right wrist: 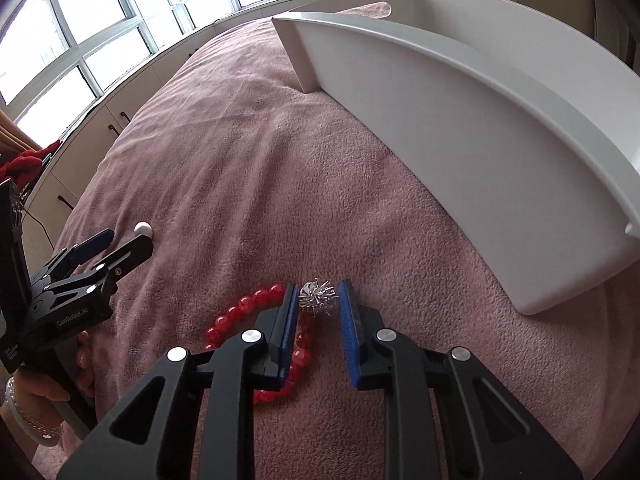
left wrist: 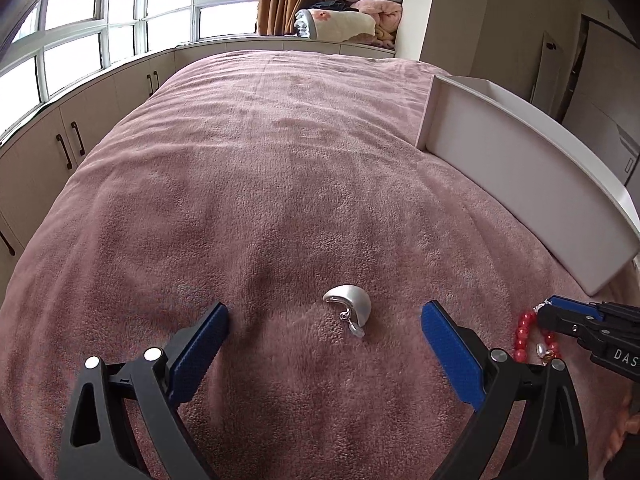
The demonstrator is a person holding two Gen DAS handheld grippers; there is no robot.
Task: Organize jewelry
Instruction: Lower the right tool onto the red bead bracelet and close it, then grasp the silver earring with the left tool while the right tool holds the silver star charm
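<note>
A silver crescent earring (left wrist: 349, 305) lies on the pink blanket between the wide-open fingers of my left gripper (left wrist: 324, 312). In the right wrist view my right gripper (right wrist: 319, 294) is closed on a spiky silver earring (right wrist: 318, 297), its pads touching the spikes, just above the blanket. A red bead bracelet (right wrist: 256, 300) lies under and left of the right gripper; it also shows in the left wrist view (left wrist: 522, 332). The left gripper (right wrist: 116, 242) shows at the left, open. A white tray (right wrist: 480, 128) stands to the right.
The pink blanket (left wrist: 260, 180) covers a bed. The white tray (left wrist: 520, 184) lies along the bed's right side. White cabinets (left wrist: 48, 152) and windows run along the left. Folded bedding (left wrist: 360, 12) is piled at the back. A small pearl piece (left wrist: 542, 349) lies by the bracelet.
</note>
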